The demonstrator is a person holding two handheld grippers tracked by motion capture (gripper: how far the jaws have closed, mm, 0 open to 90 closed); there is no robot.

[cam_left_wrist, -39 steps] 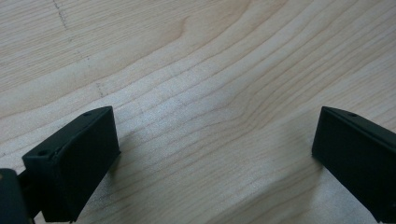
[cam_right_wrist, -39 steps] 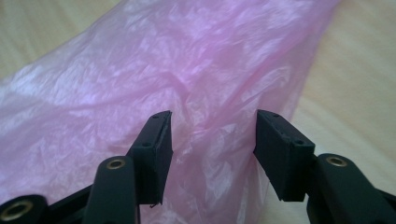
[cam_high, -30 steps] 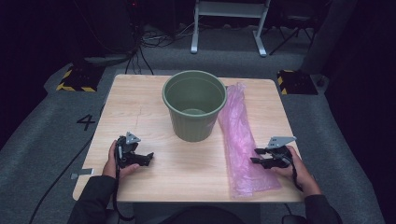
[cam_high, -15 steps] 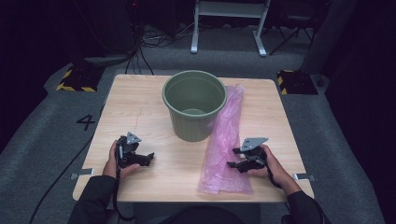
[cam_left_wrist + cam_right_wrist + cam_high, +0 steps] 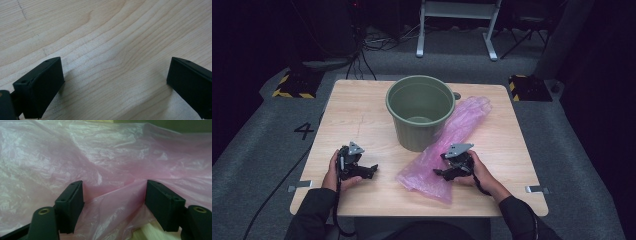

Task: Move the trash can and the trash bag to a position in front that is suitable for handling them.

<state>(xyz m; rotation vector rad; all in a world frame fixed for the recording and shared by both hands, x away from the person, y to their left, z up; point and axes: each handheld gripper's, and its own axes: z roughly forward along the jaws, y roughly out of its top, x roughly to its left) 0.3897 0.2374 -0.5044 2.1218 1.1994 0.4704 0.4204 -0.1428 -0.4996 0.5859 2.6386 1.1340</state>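
Pink plastic bag (image 5: pixel 447 150), thin, limp and slippery, lies diagonally near the table's (image 5: pixel 362 115) right edge beside a green bucket (image 5: pixel 419 112). Right gripper (image 5: pixel 447 172), jaws just widened, straddles a loose fold near its front end, best pinched there; left gripper (image 5: pixel 364 171) rests open

A pale blond wooden table (image 5: pixel 362 110), streaked with fine darker grain lines, carries a dull olive-green bucket (image 5: pixel 419 117) at its 12 o'clock side. A translucent pink plastic bag (image 5: pixel 447 150), crinkled with whitish glints, lies at the bucket's 4 o'clock. The left gripper (image 5: pixel 362 171) at 8 o'clock and the right gripper (image 5: pixel 444 170) at 5 o'clock are matte black, each topped by a grey plate. Grey carpet (image 5: pixel 257 150) bears a black numeral 4 (image 5: pixel 304 131). Yellow-and-black hazard stripes (image 5: pixel 289 93) edge a floor plate at 10 o'clock.
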